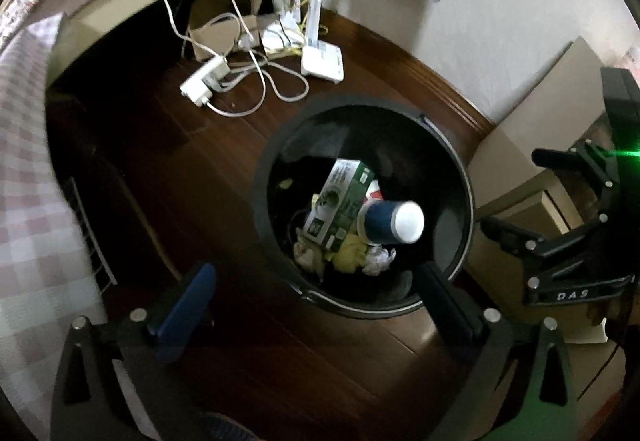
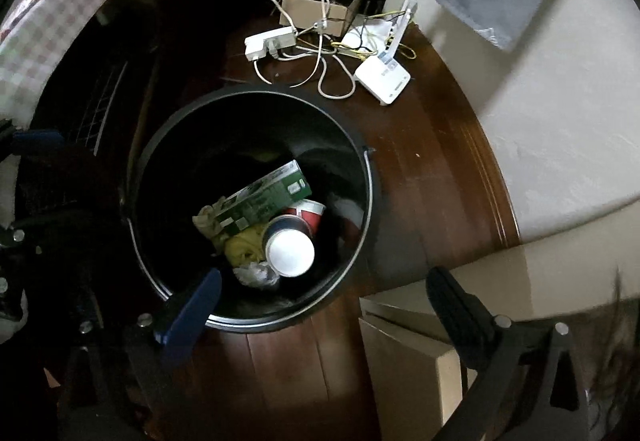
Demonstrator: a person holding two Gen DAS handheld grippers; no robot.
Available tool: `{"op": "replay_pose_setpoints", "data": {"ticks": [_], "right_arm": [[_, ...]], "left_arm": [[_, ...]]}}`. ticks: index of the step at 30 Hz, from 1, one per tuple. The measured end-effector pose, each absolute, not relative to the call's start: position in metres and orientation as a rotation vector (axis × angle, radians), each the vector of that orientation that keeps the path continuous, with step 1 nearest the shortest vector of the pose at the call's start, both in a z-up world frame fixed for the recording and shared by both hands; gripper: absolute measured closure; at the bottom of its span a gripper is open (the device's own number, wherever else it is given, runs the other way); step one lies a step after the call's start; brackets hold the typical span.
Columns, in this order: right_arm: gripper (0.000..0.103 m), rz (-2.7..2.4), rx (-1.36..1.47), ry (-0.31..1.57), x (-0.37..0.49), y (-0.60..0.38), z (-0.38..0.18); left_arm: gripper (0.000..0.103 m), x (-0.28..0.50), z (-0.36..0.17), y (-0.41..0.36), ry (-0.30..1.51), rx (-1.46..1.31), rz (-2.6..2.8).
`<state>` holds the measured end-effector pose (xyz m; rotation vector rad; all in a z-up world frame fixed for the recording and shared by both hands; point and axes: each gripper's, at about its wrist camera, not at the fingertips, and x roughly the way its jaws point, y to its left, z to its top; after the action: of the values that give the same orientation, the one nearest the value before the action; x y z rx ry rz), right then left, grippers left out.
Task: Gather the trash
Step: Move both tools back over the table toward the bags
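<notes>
— Any writing you can read?
— Only "DAS" on the right hand-held gripper (image 1: 508, 197); the green carton's (image 1: 338, 203) print is too blurred.
— Where's the trash?
— Inside the black bin (image 1: 456, 161): carton, blue paper cup (image 1: 390, 221), red cup (image 2: 310, 212), crumpled paper (image 1: 378, 259).
— And the grippers?
— The left hand-held gripper (image 1: 316, 291) and the right are both spread wide, holding nothing.

Black round bin (image 1: 264, 201) holds green carton (image 1: 340, 201), blue cup (image 1: 390, 223), crumpled paper (image 1: 378, 259).

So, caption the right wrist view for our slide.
Open right claw above a black bin holding a blue cup and green box.
</notes>
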<state>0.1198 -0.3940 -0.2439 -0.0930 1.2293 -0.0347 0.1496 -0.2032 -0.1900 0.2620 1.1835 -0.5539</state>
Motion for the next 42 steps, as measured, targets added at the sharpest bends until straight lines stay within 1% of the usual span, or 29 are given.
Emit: {"op": "replay_pose_setpoints", "data": {"ticks": [3,8,13,19,23,30,42], "right_arm": [[0.000,-0.040,-0.052,1.205,0.117,-0.394,-0.231],[0.000,-0.037,-0.019,1.161,0.115,-0.385,-0.204],[0.000,-0.002,-0.003,1.074,0.118,-0.359,-0.160],[0.000,0.074,0.002,0.990,0.131,-0.317,-0.117],[0.000,0.171,-0.001,0.956,0.140,-0.279,-0.094],[0.000,0.289,-0.118,0.900,0.151,-0.190,-0.067],[0.000,0.533,-0.277,0.846,0.170,-0.016,-0.029]], "left_arm": [[0.002,0.149,-0.178,-0.195,1.155,0.249,-0.545],[0.002,0.142,-0.141,-0.173,1.080,0.219,-0.542],[0.002,0.136,-0.106,-0.143,0.991,0.201,-0.512],[0.002,0.139,-0.083,-0.097,0.937,0.159,-0.434],[0.002,0.140,-0.070,-0.053,0.906,0.113,-0.357],[0.002,0.132,-0.053,0.024,0.854,0.060,-0.194],[0.002,0.109,-0.053,0.179,0.830,-0.059,0.109]]}}
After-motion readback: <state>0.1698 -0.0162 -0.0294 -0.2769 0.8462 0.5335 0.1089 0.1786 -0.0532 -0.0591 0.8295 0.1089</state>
